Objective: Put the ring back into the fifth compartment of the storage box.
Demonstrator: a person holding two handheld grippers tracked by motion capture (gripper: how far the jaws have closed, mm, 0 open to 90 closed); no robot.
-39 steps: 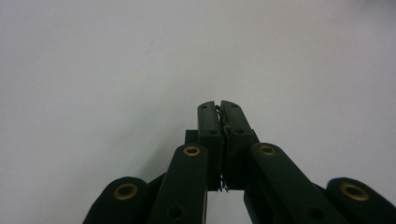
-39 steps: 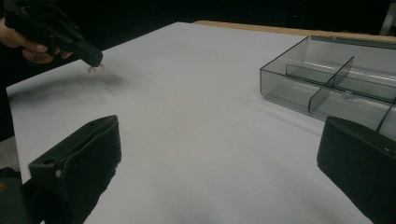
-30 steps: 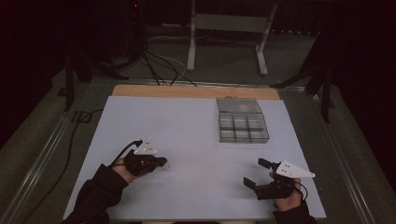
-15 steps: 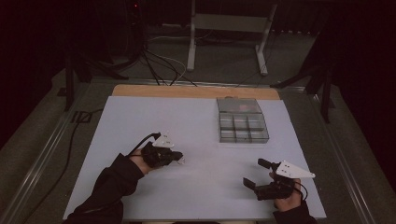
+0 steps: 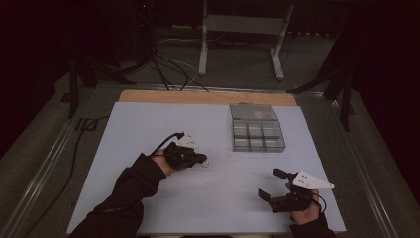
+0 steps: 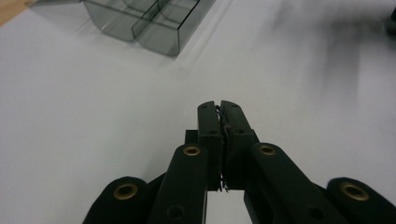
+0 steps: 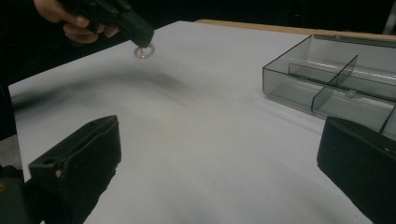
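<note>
Left hand-held gripper (image 5: 202, 159): jaws pinched on a small ring (image 7: 143, 51), clear-looking and held above the white desk (image 5: 148, 124). Right gripper view shows its round form; left gripper view, a thin sliver. Compartment box (image 5: 256, 129): smoky, beyond. Right hand-held gripper (image 5: 271, 183): jaws wide, empty. No legible writing.

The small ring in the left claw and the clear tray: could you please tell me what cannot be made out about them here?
- Ring: right gripper view, blurred; material unclear.
- Ring in the left claw: left gripper view, pinched out of sight between the shut jaws.
- Clear tray: high view, too small to judge contents.
- Tray: both gripper views, cut off by the frame edge.
</note>
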